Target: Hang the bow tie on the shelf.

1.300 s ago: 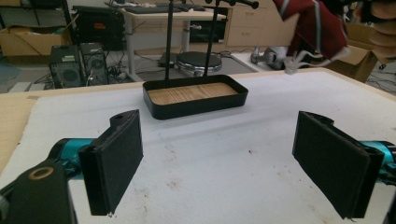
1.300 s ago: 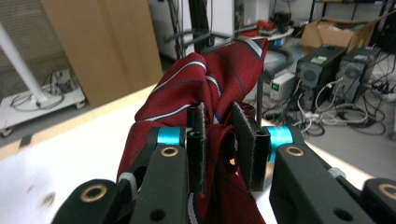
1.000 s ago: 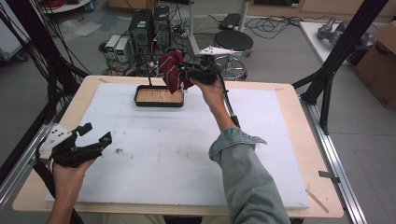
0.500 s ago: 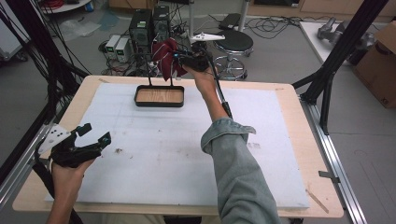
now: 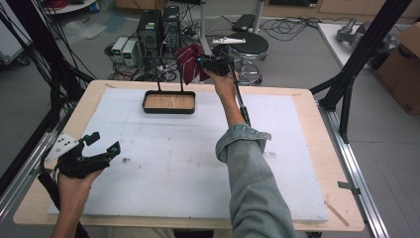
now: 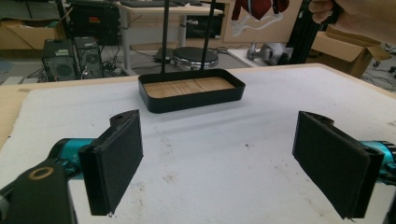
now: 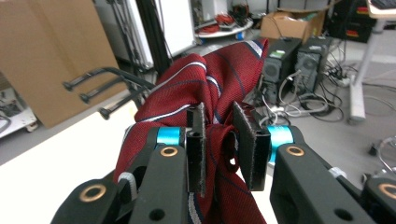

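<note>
The right gripper (image 7: 219, 144) has its jaws closed down on a bunched dark red striped necktie (image 7: 187, 88), held aloft at the far edge of the table, just right of the thin black stand (image 5: 168, 74) that rises from the black wooden-bottomed tray (image 5: 168, 102). The left gripper (image 5: 101, 144) rests at the near left on the white foam mat (image 5: 198, 163), jaws spread wide and empty. The grip looks to catch only some folds (the silky cloth is wadded), so the tie could slip loose, or snag and tip the stand.
</note>
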{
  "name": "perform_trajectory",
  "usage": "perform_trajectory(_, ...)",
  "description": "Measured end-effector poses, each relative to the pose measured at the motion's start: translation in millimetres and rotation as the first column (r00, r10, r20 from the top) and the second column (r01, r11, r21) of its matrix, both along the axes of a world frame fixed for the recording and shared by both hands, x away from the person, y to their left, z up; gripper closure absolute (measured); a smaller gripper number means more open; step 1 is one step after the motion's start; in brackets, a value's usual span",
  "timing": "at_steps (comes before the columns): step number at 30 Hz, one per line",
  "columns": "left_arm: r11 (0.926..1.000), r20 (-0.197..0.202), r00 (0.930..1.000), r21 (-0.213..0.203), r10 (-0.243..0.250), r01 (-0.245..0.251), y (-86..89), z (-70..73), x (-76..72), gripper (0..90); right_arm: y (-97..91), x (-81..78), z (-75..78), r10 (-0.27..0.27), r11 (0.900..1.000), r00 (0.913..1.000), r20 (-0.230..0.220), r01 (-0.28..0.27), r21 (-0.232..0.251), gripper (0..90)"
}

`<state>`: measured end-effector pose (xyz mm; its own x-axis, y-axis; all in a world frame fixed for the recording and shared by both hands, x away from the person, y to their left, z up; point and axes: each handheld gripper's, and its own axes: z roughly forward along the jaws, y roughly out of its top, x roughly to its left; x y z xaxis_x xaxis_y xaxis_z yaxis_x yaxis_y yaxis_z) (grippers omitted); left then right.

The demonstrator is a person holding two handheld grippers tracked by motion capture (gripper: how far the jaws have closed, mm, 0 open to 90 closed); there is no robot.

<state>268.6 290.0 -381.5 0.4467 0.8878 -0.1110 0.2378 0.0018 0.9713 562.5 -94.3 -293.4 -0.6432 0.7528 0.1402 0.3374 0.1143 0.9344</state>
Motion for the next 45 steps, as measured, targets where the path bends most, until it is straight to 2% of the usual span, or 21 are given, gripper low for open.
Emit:
perform_trajectory(5, 1.0, 0.001, 1.0, 0.004, -0.003, 0.003, -0.2, -0.2, -0.2, 16.4, -1.1, 1.3, -8.6, -0.012, 0.9996, 0.9997, -0.019, 0.012, -0.026, 72.7)
perform_trajectory(7, 1.0, 0.001, 1.0, 0.001, -0.002, 0.002, 0.1, 0.0, -0.4, 16.4, -2.8, 1.3, -10.3, -0.015, 0.9996, 0.9995, -0.029, 0.014, -0.025, 65.8)
perform_trajectory(8, 1.0, 0.001, 1.0, 0.001, -0.002, 0.002, 0.0, 0.0, -0.4, 16.4, -2.8, 1.3, -10.3, -0.015, 0.9996, 0.9995, -0.029, 0.014, -0.025, 65.8)
perform_trajectory(11, 1.0, 0.002, 1.0, 0.002, -0.003, 0.003, -0.6, 0.1, -0.3, 16.4, -7.9, -0.6, -8.0, -0.023, 0.9995, 0.9992, -0.034, 0.022, -0.021, 59.0)
perform_trajectory(16, 1.0, 0.001, 1.0, 0.004, -0.008, 0.008, -2.8, -0.1, -0.2, 16.4, -15.8, -4.5, -2.9, -0.028, 0.9991, 0.9991, -0.031, 0.027, -0.031, 53.3)
perform_trajectory(21, 0.9999, 0.0, 1.0, 0.007, -0.01, 0.01, -4.1, -0.8, -0.3, 16.4, -30.7, -12.5, 5.5, -0.058, 0.9979, 0.9981, -0.019, 0.058, -0.028, 39.1)
perform_trajectory(25, 0.9999, 0.001, 0.9999, 0.008, -0.013, 0.013, -6.0, -0.6, 0.2, 16.4, -46.8, -24.9, 8.4, -0.089, 0.996, 0.9959, 0.015, 0.089, -0.008, 33.2)
perform_trajectory(28, 0.9997, 0.002, 0.9998, 0.015, -0.02, 0.02, -8.1, -0.5, 0.4, 16.4, -61.3, -35.6, 7.7, -0.111, 0.9937, 0.9937, 0.014, 0.111, -0.006, 28.3)
perform_trajectory(30, 0.9996, 0.0, 0.9997, 0.016, -0.024, 0.024, -10.0, -1.3, 0.3, 16.4, -69.7, -42.9, 6.8, -0.128, 0.9916, 0.9912, 0.033, 0.129, -0.01, 26.8)
perform_trajectory(31, 0.9996, -0.001, 0.9997, 0.017, -0.024, 0.024, -10.6, -1.9, 0.2, 16.4, -79.9, -50.5, 5.6, -0.138, 0.9902, 0.9894, 0.043, 0.139, -0.011, 24.0)
perform_trajectory(33, 0.9994, -0.004, 0.9997, 0.021, -0.026, 0.026, -11.4, -2.7, 0.2, 16.4, -84.7, -54.1, 5.2, -0.149, 0.9887, 0.988, 0.04, 0.15, -0.013, 21.4)
perform_trajectory(36, 0.9994, -0.004, 0.9996, 0.023, -0.027, 0.027, -12.1, -3.3, -0.8, 16.4, -100.0, -67.1, 3.6, -0.178, 0.9839, 0.9825, 0.053, 0.179, -0.003, 20.0)
perform_trajectory(38, 0.9993, -0.005, 0.9996, 0.027, -0.027, 0.027, -11.4, -3.3, -1.3, 16.4, -110.0, -76.1, 3.5, -0.195, 0.9807, 0.9798, 0.046, 0.195, -0.008, 16.9)
perform_trajectory(40, 0.9994, -0.005, 0.9997, 0.027, -0.023, 0.024, -11.0, -3.3, -1.6, 16.4, -120.5, -88.0, 2.2, -0.207, 0.9783, 0.9761, 0.067, 0.207, 0.009, 16.9)
perform_trajectory(45, 0.9995, -0.002, 0.9998, 0.027, -0.018, 0.018, -10.5, -3.9, -0.9, 16.4, -145.4, -116.7, -0.5, -0.218, 0.9758, 0.9728, 0.077, 0.218, 0.007, 16.9)
